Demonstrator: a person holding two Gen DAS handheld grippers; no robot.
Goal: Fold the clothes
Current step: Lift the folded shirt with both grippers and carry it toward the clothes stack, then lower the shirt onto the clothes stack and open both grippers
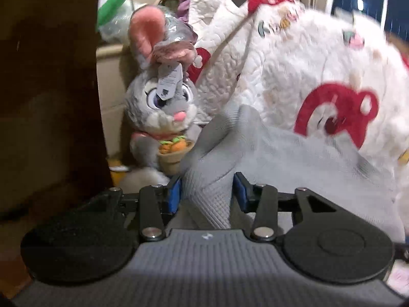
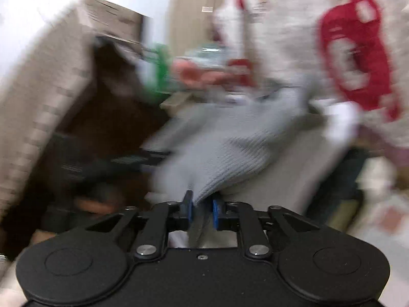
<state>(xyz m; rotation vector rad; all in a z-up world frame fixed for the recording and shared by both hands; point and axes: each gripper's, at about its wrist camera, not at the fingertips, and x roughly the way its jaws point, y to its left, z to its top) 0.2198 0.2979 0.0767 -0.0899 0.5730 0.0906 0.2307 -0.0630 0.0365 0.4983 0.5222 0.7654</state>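
Observation:
A grey ribbed knit garment (image 1: pixel 255 153) hangs between both grippers. In the left wrist view my left gripper (image 1: pixel 207 194) has its blue pads (image 1: pixel 173 197) pressed against a thick bunch of the grey knit. In the right wrist view, which is heavily blurred, my right gripper (image 2: pixel 202 211) is shut on a thin edge of the same grey garment (image 2: pixel 225 140), and the cloth spreads away from the jaws. The garment's far end is hidden behind its own folds.
A grey plush rabbit (image 1: pixel 158 107) with a carrot pot sits at the left. A white quilt with red prints (image 1: pixel 319 71) (image 2: pixel 332 38) lies bunched behind the garment. Dark wooden furniture (image 1: pixel 48 89) fills the left side. A cardboard box (image 2: pixel 112 23) stands at upper left.

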